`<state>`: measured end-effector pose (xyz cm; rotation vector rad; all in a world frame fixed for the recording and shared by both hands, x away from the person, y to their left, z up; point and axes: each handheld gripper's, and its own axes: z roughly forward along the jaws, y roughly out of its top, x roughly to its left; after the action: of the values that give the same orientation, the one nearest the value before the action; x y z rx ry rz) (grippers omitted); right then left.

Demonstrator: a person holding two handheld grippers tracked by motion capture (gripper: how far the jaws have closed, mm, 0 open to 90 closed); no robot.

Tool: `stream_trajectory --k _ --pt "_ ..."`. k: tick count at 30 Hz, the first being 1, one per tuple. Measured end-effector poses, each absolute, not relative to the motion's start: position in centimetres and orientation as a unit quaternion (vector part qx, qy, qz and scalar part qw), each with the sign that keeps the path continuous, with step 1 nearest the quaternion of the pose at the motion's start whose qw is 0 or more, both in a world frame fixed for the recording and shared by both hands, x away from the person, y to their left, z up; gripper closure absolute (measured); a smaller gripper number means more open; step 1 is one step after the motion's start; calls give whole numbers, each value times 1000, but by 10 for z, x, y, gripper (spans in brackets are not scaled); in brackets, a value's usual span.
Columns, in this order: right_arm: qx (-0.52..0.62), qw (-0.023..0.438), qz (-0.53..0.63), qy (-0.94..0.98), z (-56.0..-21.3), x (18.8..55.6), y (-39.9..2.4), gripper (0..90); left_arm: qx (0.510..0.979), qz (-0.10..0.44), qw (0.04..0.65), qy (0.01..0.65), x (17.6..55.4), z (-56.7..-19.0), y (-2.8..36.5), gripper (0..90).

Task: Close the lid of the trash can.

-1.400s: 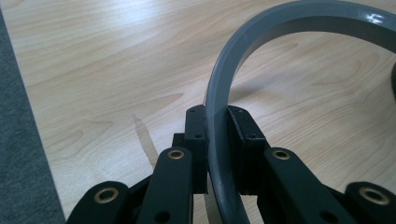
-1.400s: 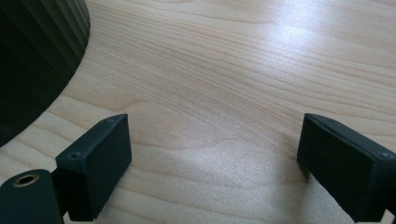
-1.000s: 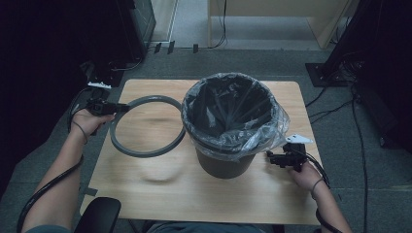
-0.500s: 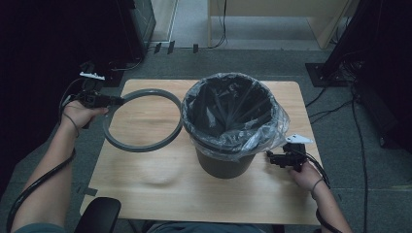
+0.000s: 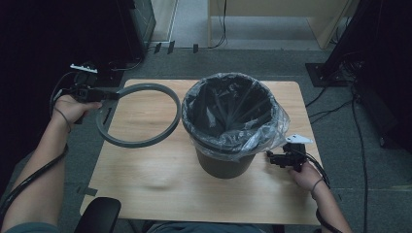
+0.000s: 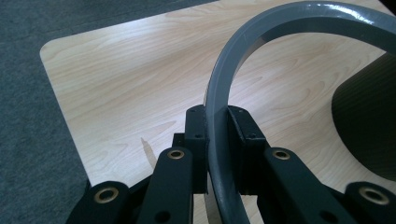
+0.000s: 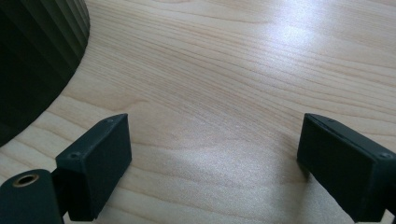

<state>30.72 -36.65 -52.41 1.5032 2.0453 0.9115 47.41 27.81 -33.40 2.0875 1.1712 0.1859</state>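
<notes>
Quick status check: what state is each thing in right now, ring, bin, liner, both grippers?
grey ring: lifted off the table, tilted, beside the bin.
left gripper: shut on the ring's band.
bin: upright on the table, no ring on its rim.
plastic liner: inside the bin, folded over its rim.
right gripper: open, empty, low over the table by the bin.

floor: grey carpet | furniture: light wooden table centre, pale cabinet at 12 o'clock, dark stand base at 2 o'clock | cables at 3 o'clock | light: dim, edges dark
</notes>
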Motion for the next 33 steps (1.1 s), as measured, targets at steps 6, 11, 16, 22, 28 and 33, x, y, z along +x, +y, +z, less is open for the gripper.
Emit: stream_trajectory --k 6,11,16,22,28,33 --pt "544 221 329 740 -524 307 -366 101 810 70 366 453 476 -322 277 789" --pt "544 221 329 739 -524 307 -366 101 809 63 372 452 477 -311 281 789" --pt "546 222 329 738 -524 307 -366 100 804 70 379 453 476 -296 287 789" --pt "546 221 329 738 -524 307 -366 100 799 72 388 454 475 -278 290 789" --pt "546 222 329 738 -524 307 -366 100 802 80 390 446 477 -262 285 789" --pt "546 222 329 738 -524 307 -366 100 806 80 395 433 480 -252 274 789"
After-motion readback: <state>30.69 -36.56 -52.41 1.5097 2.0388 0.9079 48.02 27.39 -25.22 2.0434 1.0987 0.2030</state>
